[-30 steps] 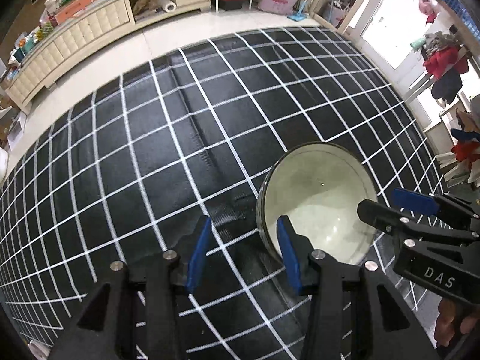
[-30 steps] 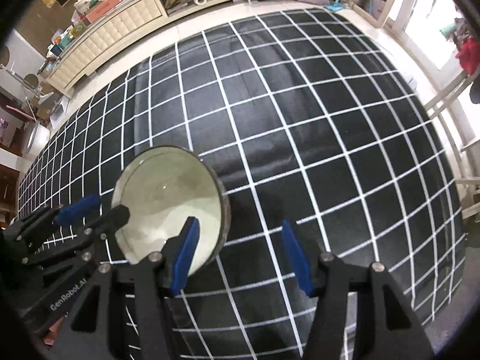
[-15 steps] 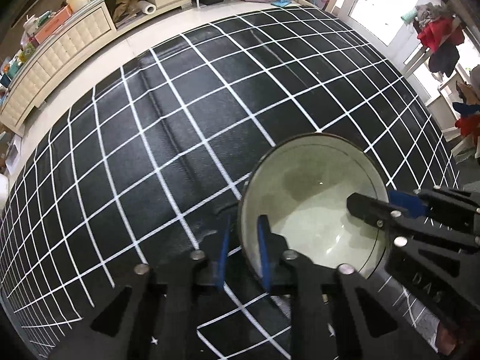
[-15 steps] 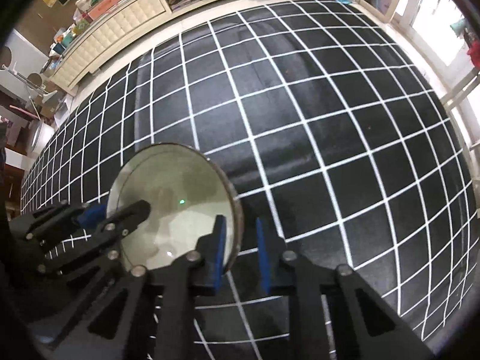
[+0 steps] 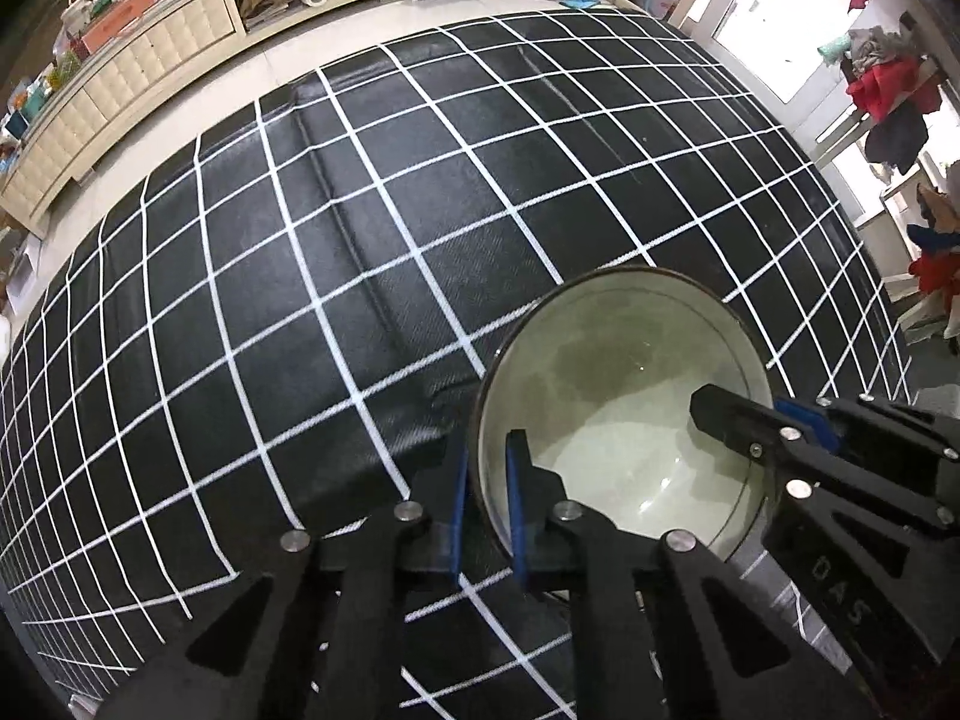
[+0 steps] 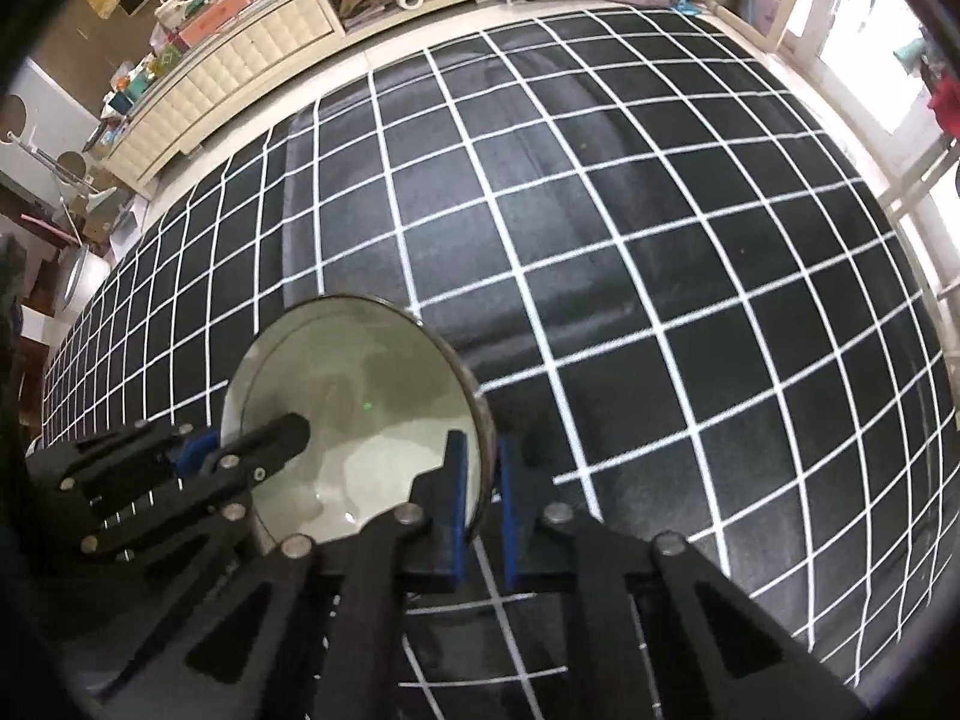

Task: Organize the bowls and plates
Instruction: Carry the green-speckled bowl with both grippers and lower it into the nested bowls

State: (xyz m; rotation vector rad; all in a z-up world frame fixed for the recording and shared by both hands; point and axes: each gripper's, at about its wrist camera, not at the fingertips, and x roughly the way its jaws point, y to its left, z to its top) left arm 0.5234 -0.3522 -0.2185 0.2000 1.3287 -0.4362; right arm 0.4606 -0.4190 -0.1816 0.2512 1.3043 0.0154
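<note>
Both grippers clamp the rim of one pale bowl (image 5: 624,396) from opposite sides. The left gripper (image 5: 487,504) pinches the bowl's wall with one blue pad inside and one outside; the bowl spreads ahead and right of its fingers. The right gripper (image 6: 480,498) grips the opposite wall the same way, bowl ahead-left, over the checked cloth (image 6: 600,228).
</note>
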